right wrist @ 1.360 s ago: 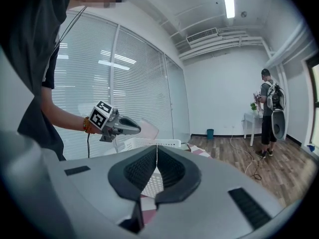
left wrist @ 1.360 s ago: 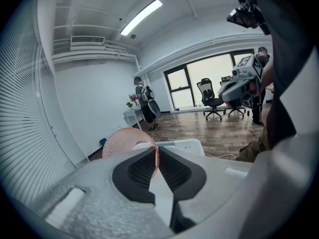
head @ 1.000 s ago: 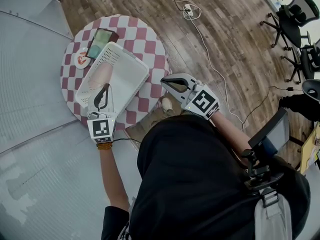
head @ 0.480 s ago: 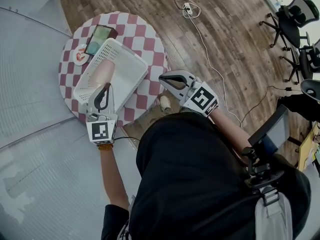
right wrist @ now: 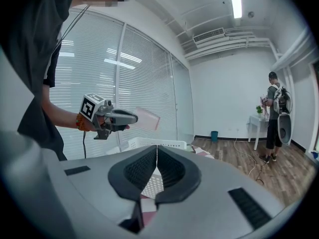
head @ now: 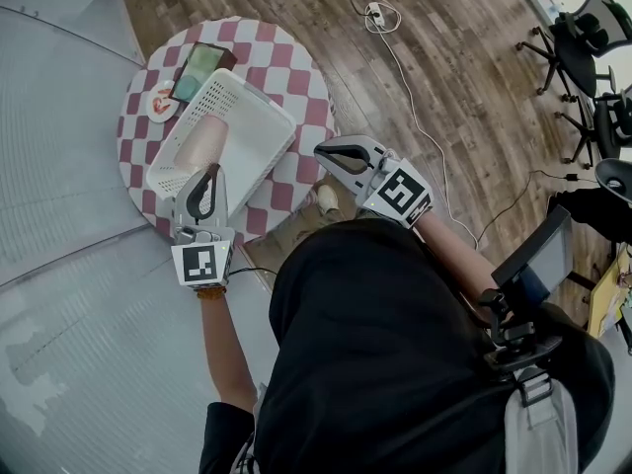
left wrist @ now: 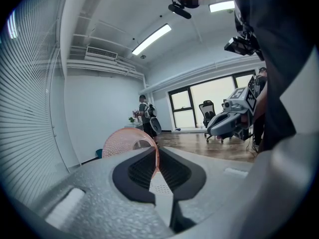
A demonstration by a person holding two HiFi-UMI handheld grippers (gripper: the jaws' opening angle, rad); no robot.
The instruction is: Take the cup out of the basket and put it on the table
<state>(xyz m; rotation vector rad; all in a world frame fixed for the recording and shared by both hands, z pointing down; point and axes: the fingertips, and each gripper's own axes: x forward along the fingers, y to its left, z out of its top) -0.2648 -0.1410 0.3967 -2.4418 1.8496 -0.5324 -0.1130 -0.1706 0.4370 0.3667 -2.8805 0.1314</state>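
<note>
Raised slightly, it seems, the cup is held by its rim in the closed left gripper, over the basket, pointing far. Bare table is seen to the right, by the closed, empty right gripper.

The setting is identified as an office. A wood-plank floor is laid throughout, and black swivel office chairs are seen at the far right. A glazed partition on the left is covered by slatted blinds. Ceiling strip lights and a wall-mounted air-conditioning unit are fitted overhead. Large windows are set in the far wall. A power strip is seen on the floor beyond a round table covered with a checked cloth.
</note>
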